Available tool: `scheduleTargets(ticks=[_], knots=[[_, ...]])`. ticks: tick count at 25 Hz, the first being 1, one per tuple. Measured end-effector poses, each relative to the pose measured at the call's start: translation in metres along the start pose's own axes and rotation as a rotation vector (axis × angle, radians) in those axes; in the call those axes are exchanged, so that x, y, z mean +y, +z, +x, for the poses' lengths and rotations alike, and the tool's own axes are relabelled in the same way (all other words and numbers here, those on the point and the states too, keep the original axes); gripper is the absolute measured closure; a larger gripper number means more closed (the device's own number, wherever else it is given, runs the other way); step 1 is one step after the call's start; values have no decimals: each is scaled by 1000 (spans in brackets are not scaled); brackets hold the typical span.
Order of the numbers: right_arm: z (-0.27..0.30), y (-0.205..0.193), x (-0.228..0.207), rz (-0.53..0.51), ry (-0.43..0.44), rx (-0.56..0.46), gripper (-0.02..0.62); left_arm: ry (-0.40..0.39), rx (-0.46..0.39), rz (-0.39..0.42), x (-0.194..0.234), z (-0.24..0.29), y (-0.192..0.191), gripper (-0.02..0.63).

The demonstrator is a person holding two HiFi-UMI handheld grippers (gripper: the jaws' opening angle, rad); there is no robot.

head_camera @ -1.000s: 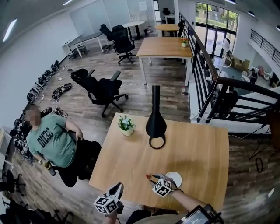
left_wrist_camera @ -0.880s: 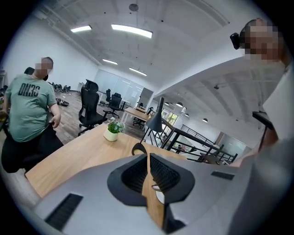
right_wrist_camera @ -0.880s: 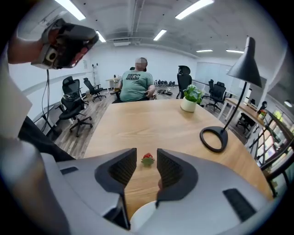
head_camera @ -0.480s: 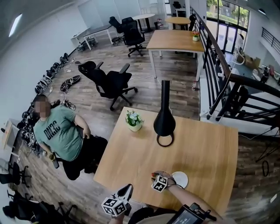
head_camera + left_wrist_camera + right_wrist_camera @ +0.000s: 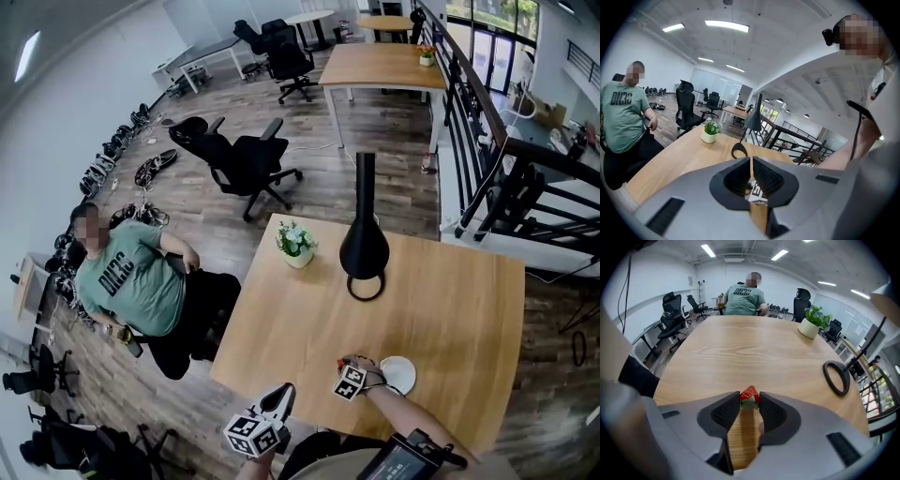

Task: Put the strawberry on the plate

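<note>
Strawberry point(image 5: 343, 360) shows in the head view at my right tool's point(image 5: 346, 365) tip, beside the plate point(image 5: 401, 375), near the surface's point(image 5: 450, 309) front edge. Left gripper view: left tool point(image 5: 751, 161) closed, empty. Right gripper view: jaws clamp it, angled steeply down; open wood ahead.

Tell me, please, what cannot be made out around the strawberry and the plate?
1. Whether the right tool presses the strawberry: the right gripper view shows no clear gap beside either pad.
2. The strawberry in the head view: tiny, mostly behind the tool's marker cube.
3. Plate in the head view: part covered by the hand.
</note>
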State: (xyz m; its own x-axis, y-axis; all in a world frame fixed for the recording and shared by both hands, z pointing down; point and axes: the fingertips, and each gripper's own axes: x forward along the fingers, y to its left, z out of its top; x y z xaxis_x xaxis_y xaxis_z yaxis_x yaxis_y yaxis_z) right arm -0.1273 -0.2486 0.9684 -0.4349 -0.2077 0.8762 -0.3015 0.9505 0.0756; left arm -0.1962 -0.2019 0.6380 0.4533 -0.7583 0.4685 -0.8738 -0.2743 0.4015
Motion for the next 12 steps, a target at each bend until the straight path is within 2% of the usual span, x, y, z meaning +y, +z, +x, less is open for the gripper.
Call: scheduleTargets(ticks=[6, 12], knots=[[-65, 14, -16, 170, -29, -149, 463, -78, 0, -14, -8, 15, 4, 603], [-154, 39, -42, 313, -108, -340, 463, -172, 7, 6, -15, 42, 11, 603]])
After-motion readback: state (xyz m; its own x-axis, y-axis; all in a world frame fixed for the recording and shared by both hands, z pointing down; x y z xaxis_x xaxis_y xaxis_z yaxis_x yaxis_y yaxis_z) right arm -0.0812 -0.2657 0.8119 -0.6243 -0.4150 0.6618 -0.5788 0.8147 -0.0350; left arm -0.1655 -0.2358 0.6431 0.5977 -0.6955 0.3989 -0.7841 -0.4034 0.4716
